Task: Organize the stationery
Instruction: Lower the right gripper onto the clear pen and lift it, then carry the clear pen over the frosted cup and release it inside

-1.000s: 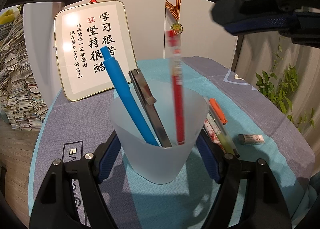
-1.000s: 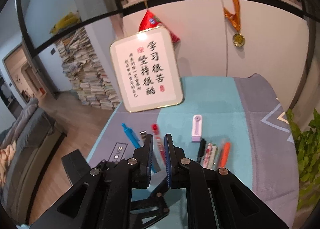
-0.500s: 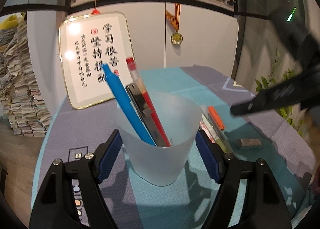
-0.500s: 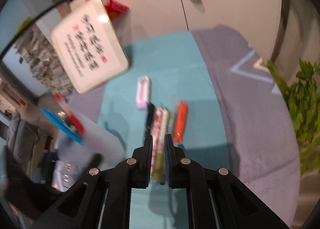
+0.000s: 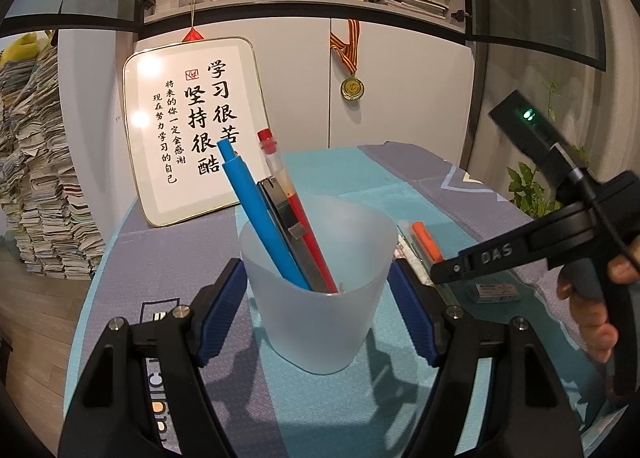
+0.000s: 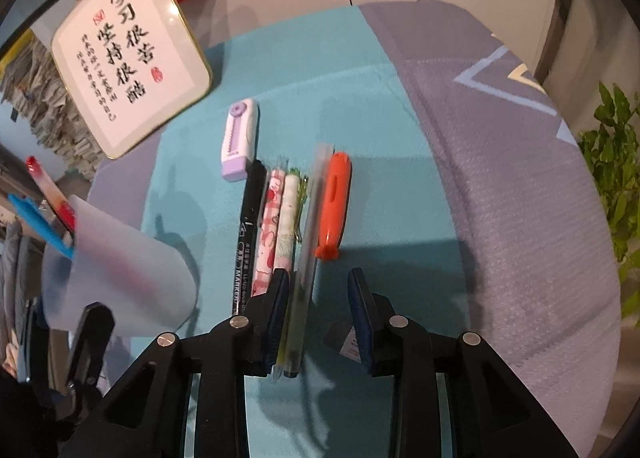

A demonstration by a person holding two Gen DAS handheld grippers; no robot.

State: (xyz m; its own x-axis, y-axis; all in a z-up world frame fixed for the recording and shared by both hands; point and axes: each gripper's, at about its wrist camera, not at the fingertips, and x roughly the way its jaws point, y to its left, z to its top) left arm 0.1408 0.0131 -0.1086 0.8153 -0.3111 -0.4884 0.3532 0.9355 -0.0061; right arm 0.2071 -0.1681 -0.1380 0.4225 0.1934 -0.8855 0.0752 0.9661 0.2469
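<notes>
Between the left gripper [image 5: 318,310] pads, a frosted plastic cup [image 5: 320,290] is clamped, apparently steadying it to receive pens; blue pen [image 5: 256,214], red pen [image 5: 288,198] and metal utility knife [image 5: 292,234] lean inside. Just ahead of the right gripper [image 6: 318,298], jaws opening, empty, lies the pen row: clear pen [image 6: 310,238], orange marker [image 6: 334,206].

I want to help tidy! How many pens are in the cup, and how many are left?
Three things stand in the cup, held by the left gripper: blue pen, red pen, dark clip tool. The right gripper is opening over the row on the table. Left: black marker, patterned pens, orange pen, purple tape, eraser.
</notes>
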